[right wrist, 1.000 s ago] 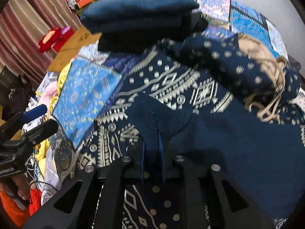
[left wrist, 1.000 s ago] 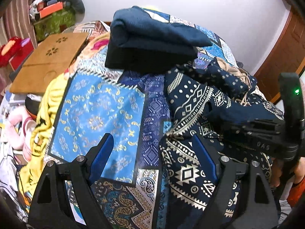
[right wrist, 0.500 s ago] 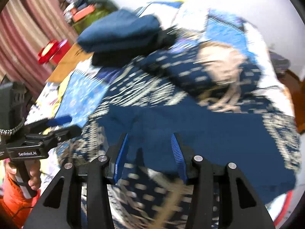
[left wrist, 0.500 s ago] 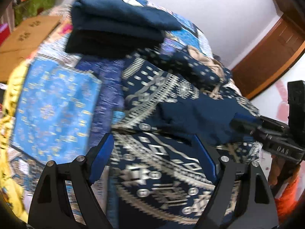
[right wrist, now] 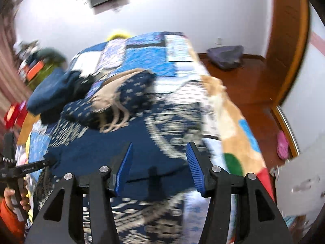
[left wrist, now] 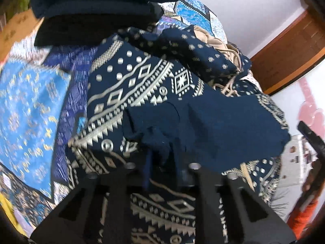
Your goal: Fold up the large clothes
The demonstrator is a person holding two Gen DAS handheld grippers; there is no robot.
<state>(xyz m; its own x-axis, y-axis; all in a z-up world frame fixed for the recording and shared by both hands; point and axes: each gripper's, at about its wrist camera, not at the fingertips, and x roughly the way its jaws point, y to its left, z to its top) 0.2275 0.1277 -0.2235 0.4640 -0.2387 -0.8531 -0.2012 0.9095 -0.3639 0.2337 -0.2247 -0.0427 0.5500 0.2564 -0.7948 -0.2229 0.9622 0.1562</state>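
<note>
Left wrist view
Left claw (left wrist: 160, 158): pinched together on a bunched fold of the navy cloth with silver geometric print (left wrist: 142, 93), the plain dark underside turned up over the print.
Navy cloth: spread across the bed with the blue patchwork cover (left wrist: 26, 105), directly in front of the left claw.
Stack of folded dark blue and black garments (left wrist: 95, 14): on the bed beyond the navy cloth, away from the claw.
Navy dotted garment with beige lining and cords (left wrist: 195, 55): heaped at the navy cloth's far right edge, touching it.
Brown wooden door (left wrist: 288, 55): beyond the bed, to the right of the navy cloth.

Right wrist view
Right claw (right wrist: 159, 167): blue pads (right wrist: 195, 166) wide apart, gripping nothing, held over the plain dark fold of the navy cloth (right wrist: 113, 152).
Left claw (right wrist: 45, 163): at the navy cloth's left edge, on the cloth; the picture is blurred here.
Dotted garment (right wrist: 132, 93): on the bed just beyond the navy cloth.
Folded stack (right wrist: 52, 89): left of the dotted garment.
</note>
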